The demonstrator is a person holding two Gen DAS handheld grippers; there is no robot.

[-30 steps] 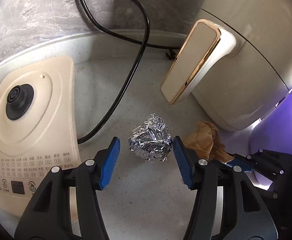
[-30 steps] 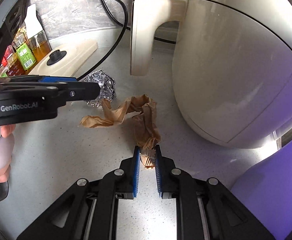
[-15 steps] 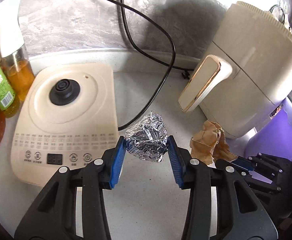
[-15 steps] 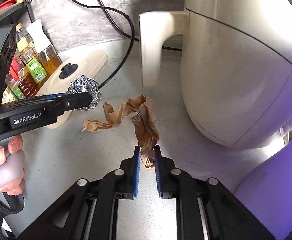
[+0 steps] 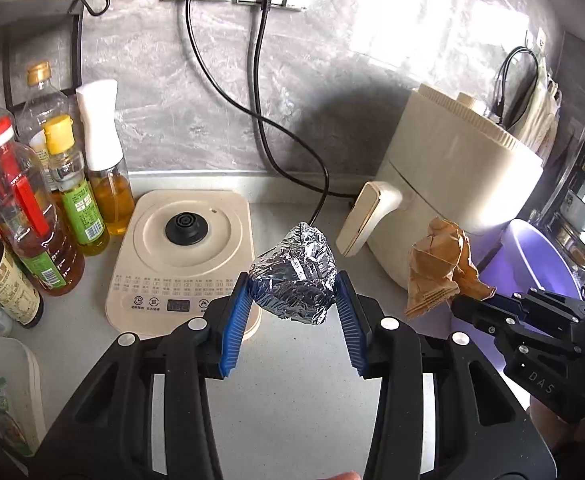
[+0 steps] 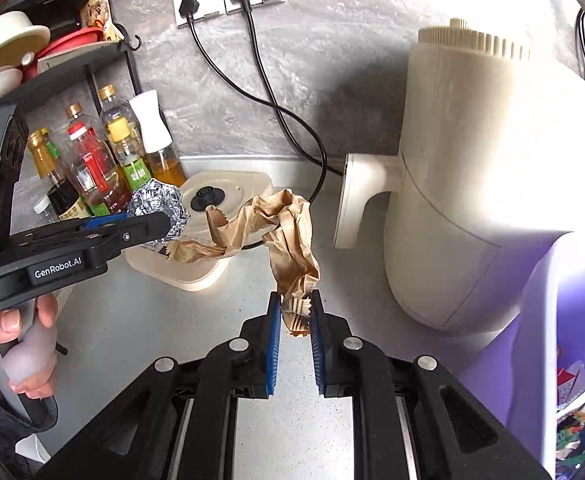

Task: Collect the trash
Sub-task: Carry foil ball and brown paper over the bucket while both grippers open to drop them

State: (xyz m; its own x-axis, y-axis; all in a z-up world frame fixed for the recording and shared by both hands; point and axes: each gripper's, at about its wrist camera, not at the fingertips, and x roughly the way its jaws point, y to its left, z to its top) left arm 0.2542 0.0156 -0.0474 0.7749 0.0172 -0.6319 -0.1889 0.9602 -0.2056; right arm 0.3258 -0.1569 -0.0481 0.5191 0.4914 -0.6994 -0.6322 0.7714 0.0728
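Observation:
My left gripper (image 5: 292,304) is shut on a crumpled ball of silver foil (image 5: 294,276) and holds it well above the counter, over the front of the cream kettle base (image 5: 180,256). My right gripper (image 6: 295,312) is shut on the lower end of a crumpled brown paper (image 6: 280,232), which hangs up and to the left in the air. The brown paper also shows in the left wrist view (image 5: 440,264), to the right of the foil. The left gripper with the foil (image 6: 158,208) shows at the left of the right wrist view.
A cream air fryer (image 6: 472,184) stands at the right, its handle toward me. A purple bin (image 6: 568,344) with trash inside sits at the lower right. Several oil and sauce bottles (image 5: 32,216) stand at the left. Two black cords (image 5: 268,136) run from wall sockets.
My left gripper closed on the foil ball and lifted it off the counter. My right gripper lifted the brown paper too. Both views have risen and pulled back.

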